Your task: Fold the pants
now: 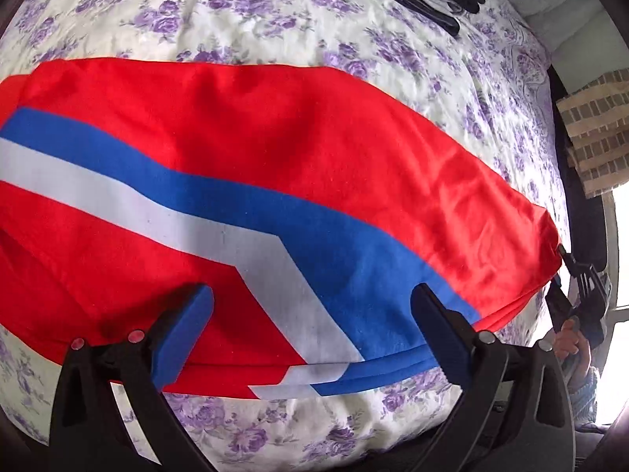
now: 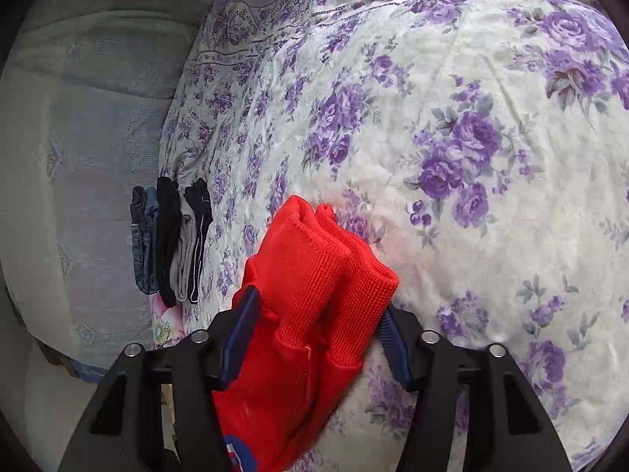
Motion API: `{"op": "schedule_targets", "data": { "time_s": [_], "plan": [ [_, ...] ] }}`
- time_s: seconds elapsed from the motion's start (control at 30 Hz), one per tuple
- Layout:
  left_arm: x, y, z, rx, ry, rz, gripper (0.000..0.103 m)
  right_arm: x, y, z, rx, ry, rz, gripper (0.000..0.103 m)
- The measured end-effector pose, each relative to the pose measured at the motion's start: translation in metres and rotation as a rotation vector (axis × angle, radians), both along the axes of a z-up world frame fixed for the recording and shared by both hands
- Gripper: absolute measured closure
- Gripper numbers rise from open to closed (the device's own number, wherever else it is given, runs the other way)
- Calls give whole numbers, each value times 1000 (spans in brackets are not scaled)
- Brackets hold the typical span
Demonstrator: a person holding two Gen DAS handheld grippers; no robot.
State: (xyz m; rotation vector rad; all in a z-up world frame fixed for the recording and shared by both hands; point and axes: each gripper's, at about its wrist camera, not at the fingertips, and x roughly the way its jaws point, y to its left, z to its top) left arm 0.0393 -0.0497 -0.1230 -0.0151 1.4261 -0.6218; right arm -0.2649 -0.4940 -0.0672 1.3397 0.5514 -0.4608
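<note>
Bed: a floral sheet [image 1: 275, 19] with purple roses covers the whole work surface; the pants lie across it.
Pants: red pants [image 1: 275, 149] with a blue and a white stripe [image 1: 220, 196] lie flat, apparently already doubled leg on leg. In the left wrist view the long axis runs from the left edge across to the right edge.
Stack: folded dark garments [image 2: 173, 240] lie well apart from the pants, near the sheet's far edge.
Right gripper: the right gripper [image 2: 314, 330] has the ribbed red cuffs [image 2: 326, 259] between its blue pads [image 2: 240, 338]. Both pads lie against the fabric, so the jaws are judged closed on the cuffs; the cuffs point up and away from the camera.
Left gripper: the left gripper [image 1: 310, 334] stands with its jaws spread wide over the near edge of the pants, gripping nothing. The stripe's end sits between its fingers [image 1: 188, 330].
Key relation: the right hand is at the cuff end, seen at the far right of the left wrist view [image 1: 582, 275]; the left is over the mid-length of the near edge. The waist end is out of view.
Coming move (judgement): carrying the cuffs along the long axis toward the waist would halve the length. The left jaws appear placed to pin or grasp the fold line.
Risk (judgement): the two stacked cuffs may slide apart if the grip is slack.
</note>
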Motion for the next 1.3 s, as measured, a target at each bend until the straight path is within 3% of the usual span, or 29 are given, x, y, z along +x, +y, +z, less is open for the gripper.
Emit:
{"op": "schedule_targets", "data": {
  "time_s": [0.1,0.2,0.3,0.47,0.57,0.7,0.73,0.83,0.93,1.03,1.13,1.17,1.23,1.3],
  "plan": [
    [-3,1,2,11,-11,22,5,2,-1,7,-75,44,63,83],
    [-5,1,9,28,-41,41,5,-5,-9,-13,-16,89,57,83],
    [-5,-1,26,-25,-72,41,5,-5,-7,-11,-42,100,76,81],
    [-14,-46,46,-50,-168,-89,5,-4,-11,-15,-13,99,91,80],
    [-21,-75,40,-47,-176,-158,5,-5,-11,-15,-7,100,103,79],
    [-27,-102,10,-25,-96,-223,5,-5,-13,-15,0,99,122,78],
    [-26,-107,0,8,-69,-226,5,-5,-14,-15,2,99,125,78],
    [-26,-109,2,15,-95,-209,5,-4,-15,-16,8,101,139,77],
    [-20,-97,14,-16,-125,-160,5,-4,-18,-16,21,100,154,76],
    [-3,-67,31,-27,-151,-67,5,-11,-24,-4,44,134,168,64],
    [8,-28,28,20,-152,10,5,-40,-40,44,-173,196,39,60],
    [9,-13,22,36,-132,34,5,-39,-45,57,-222,189,46,60],
    [6,14,7,60,-92,86,5,-1,-44,72,-254,149,202,60],
    [-4,30,4,26,-91,98,5,59,-21,78,-246,67,395,60]
  ]
}}
